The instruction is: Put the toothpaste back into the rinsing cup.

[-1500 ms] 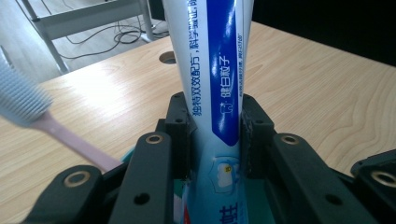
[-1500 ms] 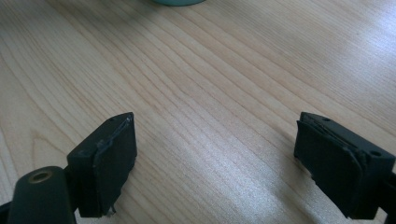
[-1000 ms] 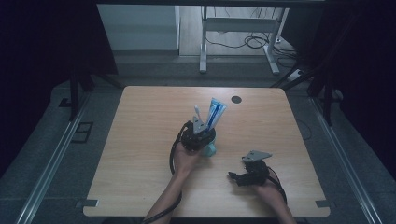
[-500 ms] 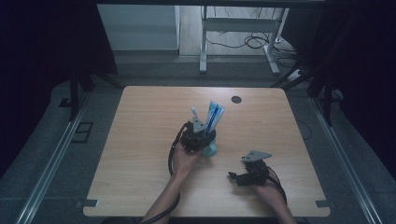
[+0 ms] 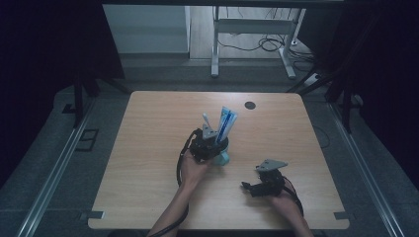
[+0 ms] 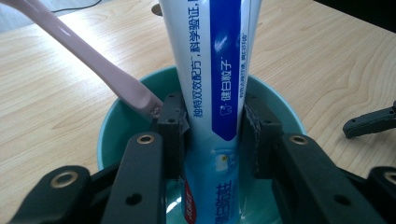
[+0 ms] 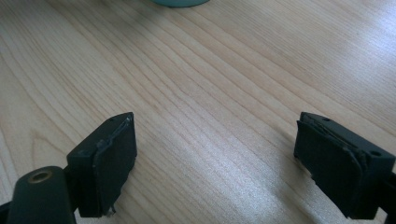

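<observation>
A person sits at a wooden table (image 5: 148, 148) with a two-jaw gripper in each hand. Near the middle of the table stands a teal cup (image 5: 223, 157), and in it a white and blue toothpaste tube (image 5: 226, 124) stands upright, with a pale pink toothbrush (image 5: 207, 120) leaning to its left. The left gripper (image 5: 210, 143) reaches into the cup from the person's side. In the left gripper view its two black pads (image 6: 170, 135) press on both sides of the tube (image 6: 217, 93), gripping it just inside the cup's rim (image 6: 105, 135), while the toothbrush handle (image 6: 88, 56) slants down to touch the left jaw. The tube's lower end sits inside the cup. The right gripper (image 5: 249, 186) rests low over the table near the front right, well apart from the cup, pointing left. In the right gripper view its jaws stand wide apart with bare wood (image 7: 210, 140) between them, holding nothing, and the cup's base (image 7: 180, 2) shows at the top edge.
</observation>
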A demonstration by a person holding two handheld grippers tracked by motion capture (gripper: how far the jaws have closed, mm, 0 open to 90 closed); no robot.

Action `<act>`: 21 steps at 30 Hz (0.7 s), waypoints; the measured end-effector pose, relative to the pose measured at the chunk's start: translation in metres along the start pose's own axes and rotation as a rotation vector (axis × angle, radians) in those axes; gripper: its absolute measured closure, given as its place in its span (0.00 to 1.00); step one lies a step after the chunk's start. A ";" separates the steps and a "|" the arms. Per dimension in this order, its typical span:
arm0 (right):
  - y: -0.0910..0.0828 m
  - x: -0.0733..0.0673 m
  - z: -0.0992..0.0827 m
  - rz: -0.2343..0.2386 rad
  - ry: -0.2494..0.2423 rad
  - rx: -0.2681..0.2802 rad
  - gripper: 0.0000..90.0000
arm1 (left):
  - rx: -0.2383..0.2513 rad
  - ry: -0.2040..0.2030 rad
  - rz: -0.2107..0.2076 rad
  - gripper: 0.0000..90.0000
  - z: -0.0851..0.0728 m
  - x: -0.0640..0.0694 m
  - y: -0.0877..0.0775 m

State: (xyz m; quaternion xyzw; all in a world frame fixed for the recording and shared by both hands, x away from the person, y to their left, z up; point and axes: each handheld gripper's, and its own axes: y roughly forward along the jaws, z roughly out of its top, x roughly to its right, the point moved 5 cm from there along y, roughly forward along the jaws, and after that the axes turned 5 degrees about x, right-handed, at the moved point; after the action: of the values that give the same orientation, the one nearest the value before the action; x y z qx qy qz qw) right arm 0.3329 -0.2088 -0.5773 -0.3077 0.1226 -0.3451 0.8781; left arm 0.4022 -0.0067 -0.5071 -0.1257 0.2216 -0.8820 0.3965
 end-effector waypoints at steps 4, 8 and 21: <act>0.000 0.000 0.000 0.000 0.000 0.000 0.15 | -0.005 0.014 0.008 0.70 0.001 0.001 -0.001; 0.000 0.000 0.000 0.000 0.000 0.000 0.15 | 0.006 0.019 0.004 0.66 0.004 0.002 -0.003; 0.000 0.000 0.000 0.000 -0.001 0.000 0.15 | 0.026 0.033 -0.016 0.46 0.013 0.007 -0.012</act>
State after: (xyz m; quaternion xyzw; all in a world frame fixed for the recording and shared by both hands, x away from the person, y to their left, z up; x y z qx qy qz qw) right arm 0.3330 -0.2089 -0.5773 -0.3080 0.1219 -0.3450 0.8782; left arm 0.3948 -0.0090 -0.4899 -0.1080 0.2157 -0.8899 0.3872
